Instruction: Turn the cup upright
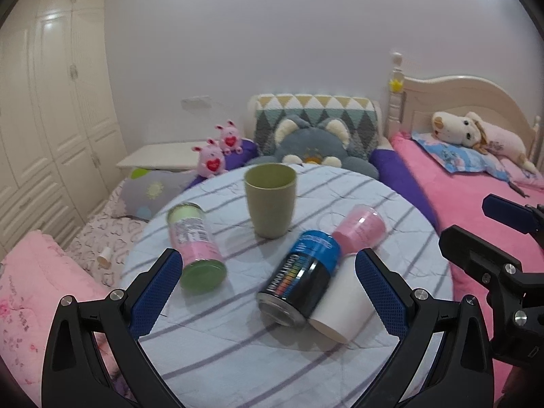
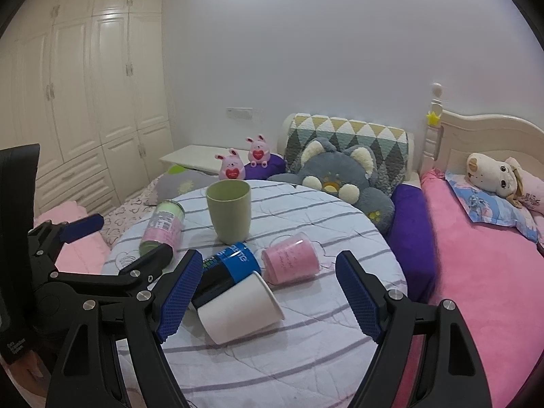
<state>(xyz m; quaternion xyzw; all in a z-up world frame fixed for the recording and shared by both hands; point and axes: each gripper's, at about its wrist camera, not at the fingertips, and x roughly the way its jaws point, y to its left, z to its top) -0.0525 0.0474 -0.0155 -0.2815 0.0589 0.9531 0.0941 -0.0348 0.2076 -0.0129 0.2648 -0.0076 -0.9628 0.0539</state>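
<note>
On the round striped counter (image 2: 306, 357) a white paper cup (image 2: 238, 309) is seen lying on its side, touching a blue-and-black can (image 2: 226, 265) that also lies flat, while a green cup (image 2: 228, 211) stands upright behind them. A pink cup (image 2: 292, 261) and a pink-and-green can (image 1: 195, 241) are likewise tipped over. Both the left hand-held gripper (image 1: 268, 292) and the right hand-held gripper (image 2: 268, 297) are held wide apart above the counter, with nothing gripped.

Matt white paper cup (image 2: 238, 309), glossy metal can (image 1: 299, 278), matt green plastic cup (image 1: 270, 200), quilted cloth tablecloth (image 1: 238, 357)
</note>
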